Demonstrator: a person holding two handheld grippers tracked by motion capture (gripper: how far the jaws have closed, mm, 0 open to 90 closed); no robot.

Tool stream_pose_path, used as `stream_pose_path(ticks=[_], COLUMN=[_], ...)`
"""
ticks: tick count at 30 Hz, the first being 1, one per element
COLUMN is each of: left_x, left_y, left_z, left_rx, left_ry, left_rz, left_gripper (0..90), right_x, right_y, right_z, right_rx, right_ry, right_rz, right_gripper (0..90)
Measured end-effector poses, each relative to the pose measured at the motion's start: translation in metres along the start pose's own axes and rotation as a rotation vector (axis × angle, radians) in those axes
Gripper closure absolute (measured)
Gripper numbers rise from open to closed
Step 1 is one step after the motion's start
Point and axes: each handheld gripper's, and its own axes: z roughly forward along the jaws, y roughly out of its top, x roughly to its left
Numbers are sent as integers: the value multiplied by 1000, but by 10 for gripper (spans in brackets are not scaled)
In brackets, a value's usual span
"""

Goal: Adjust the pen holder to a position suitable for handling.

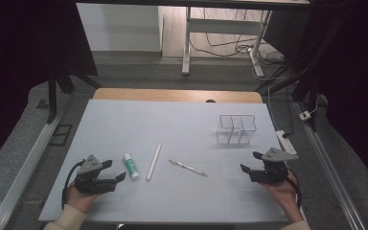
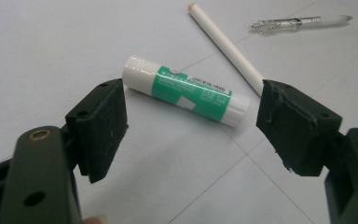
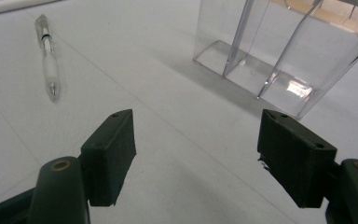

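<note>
Black padded jaws of the left gripper point(image 2: 191, 126) stand wide apart with nothing between them, low over the pale table point(image 1: 124, 124) at the near left, held in the person's left hand point(image 1: 80, 195). Just beyond that gap lies the glue stick point(image 2: 185, 91), a white tube with a green label, flat on its side and untouched; in the high view the glue stick point(image 1: 131, 166) sits just to the right of this gripper point(image 1: 114, 171). At the near right, the right gripper point(image 1: 250, 161) is held in the right hand point(image 1: 283, 186), and its own view shows its jaws point(image 3: 196, 149) likewise spread apart over bare table, gripping nothing. A little farther out, a long white stick point(image 1: 154, 161) lies flat beside the glue stick, close but not touching it. To its right, well apart from both grippers, lies a clear pen point(image 1: 188, 167) with a white grip, on a slant. Farther back, on the right side of the table, stands a clear plastic organizer point(image 1: 235, 130) with upright dividers forming compartments, upright and with nothing in it. Beyond the table's far edge, cables point(image 1: 230, 45) lie on the floor.
</note>
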Motion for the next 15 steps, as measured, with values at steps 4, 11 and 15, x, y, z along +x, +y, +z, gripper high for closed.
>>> stream_pose_path(ticks=[4, 11, 15], left_x=[-2, -2, -3], left_y=[0, -2, -1], left_z=[-1, 0, 0], left_rx=[1, 8, 5], left_ry=[2, 7, 6], left_rz=[7, 11, 8], left_gripper=[246, 247, 247], right_x=[-2, -9, -11], right_y=[6, 22, 25], right_z=[-1, 2, 1], right_rx=[-8, -15, -5], right_ry=[-6, -18, -35], right_rz=[2, 19, 27], right_gripper=[283, 300, 306])
